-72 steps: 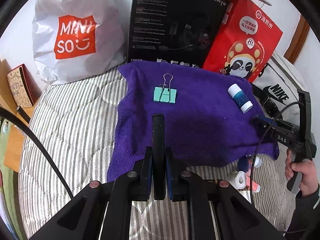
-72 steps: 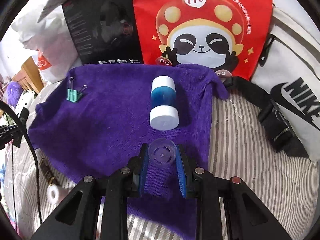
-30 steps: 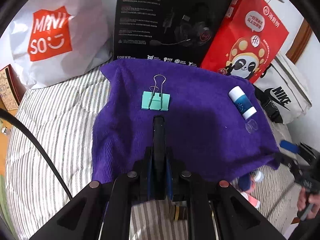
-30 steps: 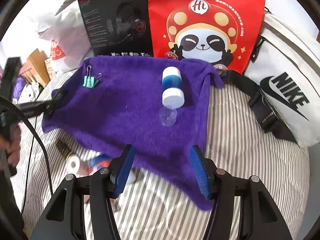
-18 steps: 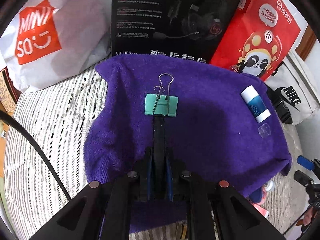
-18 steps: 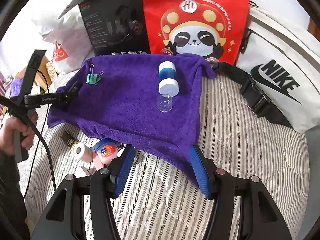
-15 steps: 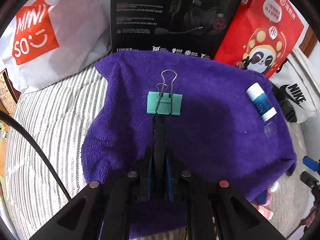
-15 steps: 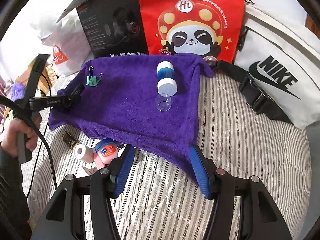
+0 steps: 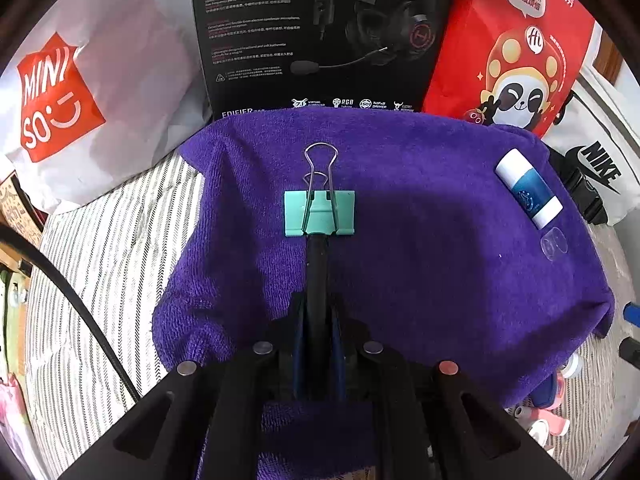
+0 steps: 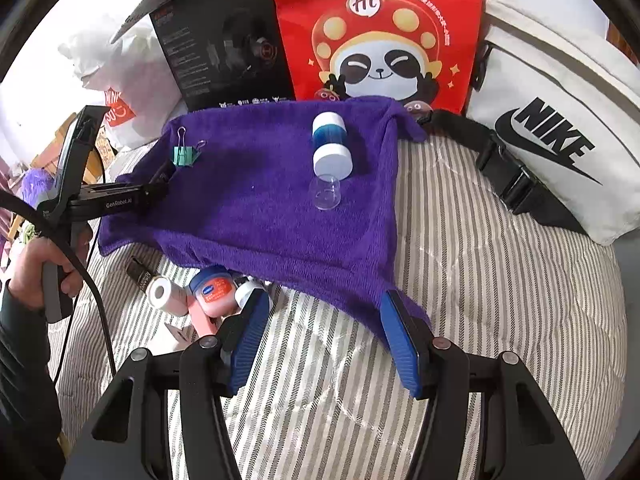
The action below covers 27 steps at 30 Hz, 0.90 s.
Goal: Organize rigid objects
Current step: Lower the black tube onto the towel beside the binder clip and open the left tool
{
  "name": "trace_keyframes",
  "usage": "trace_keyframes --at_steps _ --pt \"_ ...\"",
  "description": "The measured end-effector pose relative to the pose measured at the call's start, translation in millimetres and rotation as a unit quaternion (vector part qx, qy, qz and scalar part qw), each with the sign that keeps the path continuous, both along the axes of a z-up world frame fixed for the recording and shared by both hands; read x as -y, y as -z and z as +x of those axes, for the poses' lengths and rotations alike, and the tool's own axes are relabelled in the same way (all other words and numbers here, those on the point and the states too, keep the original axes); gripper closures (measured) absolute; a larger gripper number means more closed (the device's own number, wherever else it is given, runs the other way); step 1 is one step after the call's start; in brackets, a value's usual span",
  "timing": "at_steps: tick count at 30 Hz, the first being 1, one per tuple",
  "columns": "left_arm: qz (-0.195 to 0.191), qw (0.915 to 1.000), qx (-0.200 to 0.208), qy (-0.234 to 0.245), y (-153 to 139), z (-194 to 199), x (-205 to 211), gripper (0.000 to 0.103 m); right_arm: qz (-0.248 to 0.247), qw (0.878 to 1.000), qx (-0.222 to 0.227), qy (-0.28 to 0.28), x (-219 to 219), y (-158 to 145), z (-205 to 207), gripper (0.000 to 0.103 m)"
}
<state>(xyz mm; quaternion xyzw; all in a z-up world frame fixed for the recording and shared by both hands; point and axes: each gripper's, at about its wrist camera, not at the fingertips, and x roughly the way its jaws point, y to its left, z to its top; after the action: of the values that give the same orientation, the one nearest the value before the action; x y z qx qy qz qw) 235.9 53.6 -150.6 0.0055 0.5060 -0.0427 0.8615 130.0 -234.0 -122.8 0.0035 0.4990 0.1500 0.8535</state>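
On a striped bedspread, our left gripper (image 9: 317, 240) noses up to a mint-green binder clip (image 9: 319, 213) lying on the purple towel (image 9: 420, 248), its jaws pressed together with nothing visibly between them and their tip at the clip's near edge. Our right gripper (image 10: 320, 336) hangs over the towel's near hem, jaws about half spread and empty. Across the towel, a blue-and-white cylindrical container (image 10: 331, 148) lies on its side with a small clear plastic cup (image 10: 326, 194) just beside its cap. Unsorted items, among them a small Vaseline jar (image 10: 212, 286) and a white roll (image 10: 162, 294), sit half tucked under the towel's near edge.

We judge the risks to be these. Closed jaws can only shove the clip, and a push may skate it along the towel or bunch the cloth. A rucked towel could set the container rolling and tip the light cup. The wire handles of the clip might also catch the fingertips when we lift away. Reaching for the jar with the right gripper could drag the hem.
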Motion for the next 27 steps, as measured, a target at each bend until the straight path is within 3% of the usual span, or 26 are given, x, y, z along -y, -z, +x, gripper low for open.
trace_keyframes --at_steps 13,27 --pt "0.021 0.9997 -0.011 0.011 0.5 -16.0 9.1 0.065 0.003 1.0 -0.007 0.002 3.4 -1.4 -7.2 0.045" --pt "0.008 0.9998 -0.019 0.002 -6.3 -33.9 6.4 0.061 0.007 1.0 -0.007 0.007 5.8 -6.4 -24.2 0.045"
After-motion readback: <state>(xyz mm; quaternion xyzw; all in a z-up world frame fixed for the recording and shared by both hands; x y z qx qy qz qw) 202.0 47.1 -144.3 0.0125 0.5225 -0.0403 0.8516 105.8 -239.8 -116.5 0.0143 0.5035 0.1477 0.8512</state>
